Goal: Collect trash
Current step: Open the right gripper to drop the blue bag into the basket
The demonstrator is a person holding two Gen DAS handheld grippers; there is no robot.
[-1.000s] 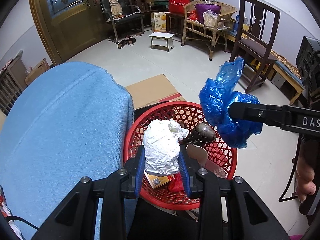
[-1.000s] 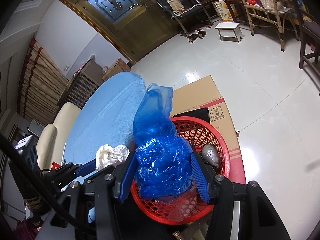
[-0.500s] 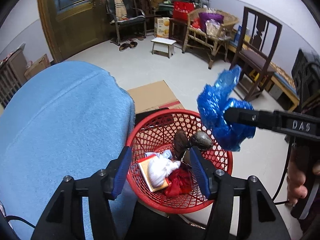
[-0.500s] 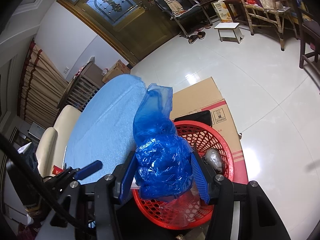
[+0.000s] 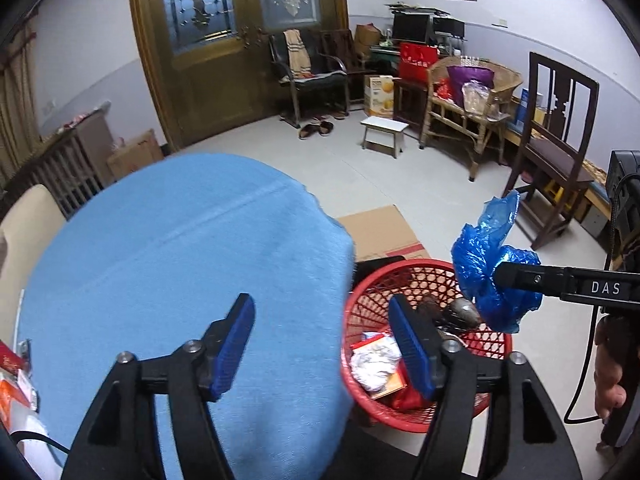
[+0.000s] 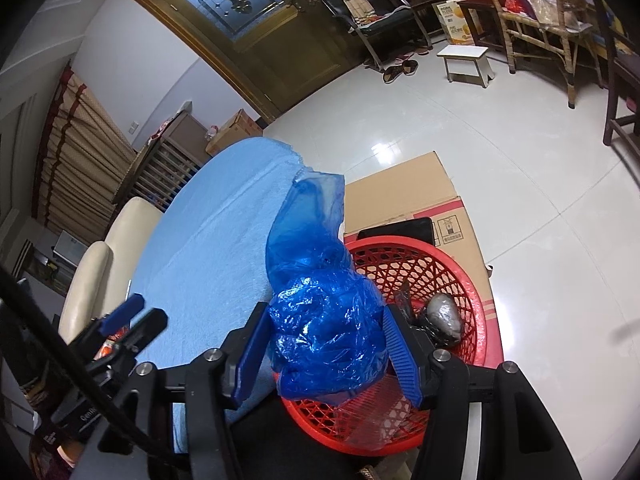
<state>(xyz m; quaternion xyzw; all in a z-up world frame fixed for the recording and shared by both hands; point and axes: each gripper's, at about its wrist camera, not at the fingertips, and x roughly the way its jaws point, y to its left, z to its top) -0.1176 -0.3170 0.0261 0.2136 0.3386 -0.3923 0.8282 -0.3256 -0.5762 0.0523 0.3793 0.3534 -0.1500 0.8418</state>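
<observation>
Right hand-held gripper [image 6: 328, 354] grips blue bag [image 6: 328, 328] — above red basket [image 6: 476, 300].

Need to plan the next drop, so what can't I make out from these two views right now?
- Right wrist view: near half of the red basket is hidden behind the blue plastic bag in the right tool.
- Left wrist view: basket contents partly blocked by the left tool; packaging at the lower left edge is cut off.

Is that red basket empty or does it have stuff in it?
Partly filled: the red basket holds crumpled white paper and other scraps.
</observation>
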